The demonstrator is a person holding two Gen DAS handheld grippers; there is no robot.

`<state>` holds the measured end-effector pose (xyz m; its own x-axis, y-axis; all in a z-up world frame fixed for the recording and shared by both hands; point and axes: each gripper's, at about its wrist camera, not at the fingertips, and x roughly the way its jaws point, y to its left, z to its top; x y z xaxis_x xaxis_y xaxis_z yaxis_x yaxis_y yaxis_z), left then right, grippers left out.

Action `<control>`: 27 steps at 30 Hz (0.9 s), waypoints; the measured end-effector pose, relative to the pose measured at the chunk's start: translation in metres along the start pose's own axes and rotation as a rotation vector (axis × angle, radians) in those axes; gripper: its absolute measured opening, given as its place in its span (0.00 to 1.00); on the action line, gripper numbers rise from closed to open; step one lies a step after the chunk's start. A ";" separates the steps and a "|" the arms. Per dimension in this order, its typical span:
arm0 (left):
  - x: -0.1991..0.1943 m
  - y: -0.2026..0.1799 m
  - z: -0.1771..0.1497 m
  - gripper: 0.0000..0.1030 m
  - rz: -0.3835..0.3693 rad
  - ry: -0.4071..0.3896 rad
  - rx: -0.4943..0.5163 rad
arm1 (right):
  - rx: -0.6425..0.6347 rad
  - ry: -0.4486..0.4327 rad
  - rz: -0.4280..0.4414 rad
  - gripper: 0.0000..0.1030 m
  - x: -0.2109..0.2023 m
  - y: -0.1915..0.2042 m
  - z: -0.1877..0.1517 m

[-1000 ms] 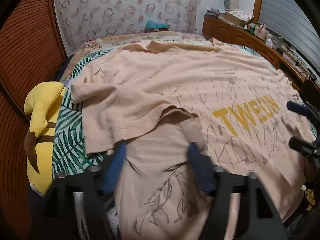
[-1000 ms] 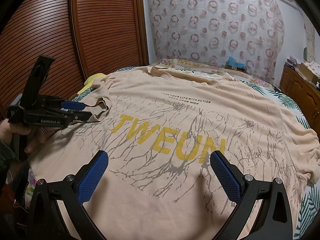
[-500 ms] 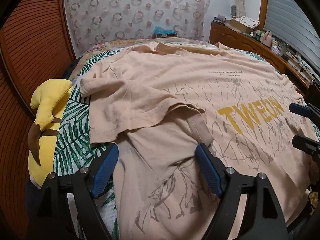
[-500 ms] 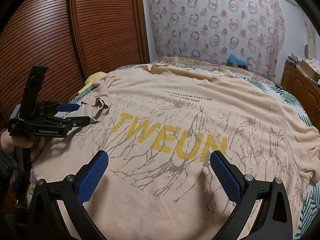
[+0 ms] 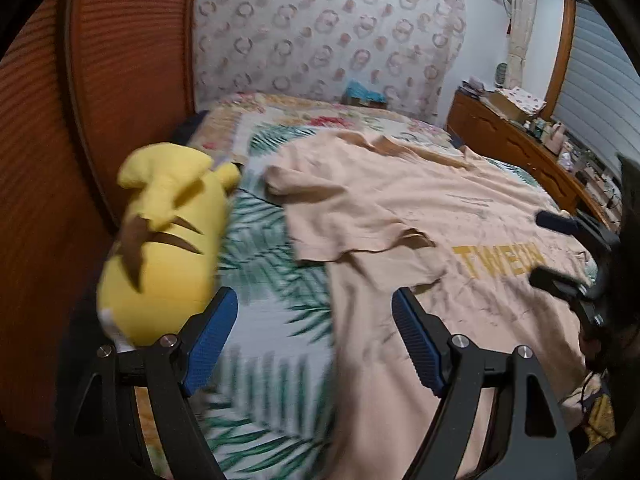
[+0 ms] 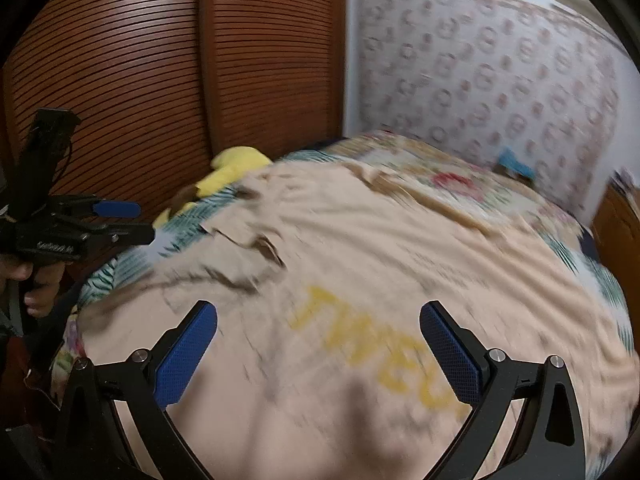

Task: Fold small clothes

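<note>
Surface: I see a bed [image 5: 276, 292] with a leaf-print sheet.
Room: slatted wooden doors [image 6: 172, 80] on one side, patterned curtain [image 5: 320, 36] behind the bed.
Shirt [image 5: 472, 280]: spread flat on the bed, collar toward the curtain, long axis along the bed; one sleeve folded inward.
Plush [image 5: 168, 240]: yellow, beside the shirt.
Left hand-held gripper [image 5: 312, 340]: jaws apart, empty.
Right hand-held gripper [image 6: 318, 354]: jaws apart, empty, above the shirt.
</note>
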<state>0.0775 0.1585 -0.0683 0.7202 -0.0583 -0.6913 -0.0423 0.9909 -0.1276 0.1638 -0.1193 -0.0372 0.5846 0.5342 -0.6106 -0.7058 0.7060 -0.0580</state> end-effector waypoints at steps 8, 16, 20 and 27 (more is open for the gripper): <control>-0.030 0.028 -0.008 0.78 0.045 -0.041 -0.013 | -0.094 0.072 0.214 0.65 0.075 0.026 0.039; -0.038 0.044 -0.019 0.78 0.075 -0.053 -0.045 | -0.153 0.155 0.317 0.49 0.137 0.053 0.061; -0.036 0.044 -0.022 0.78 0.087 -0.050 -0.042 | -0.192 0.196 0.294 0.43 0.163 0.059 0.068; -0.034 0.040 -0.029 0.78 0.083 -0.042 -0.028 | -0.293 0.211 0.210 0.29 0.185 0.081 0.074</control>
<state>0.0316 0.1966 -0.0707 0.7419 0.0301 -0.6698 -0.1222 0.9883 -0.0909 0.2441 0.0714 -0.0961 0.3424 0.5243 -0.7797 -0.9028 0.4133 -0.1186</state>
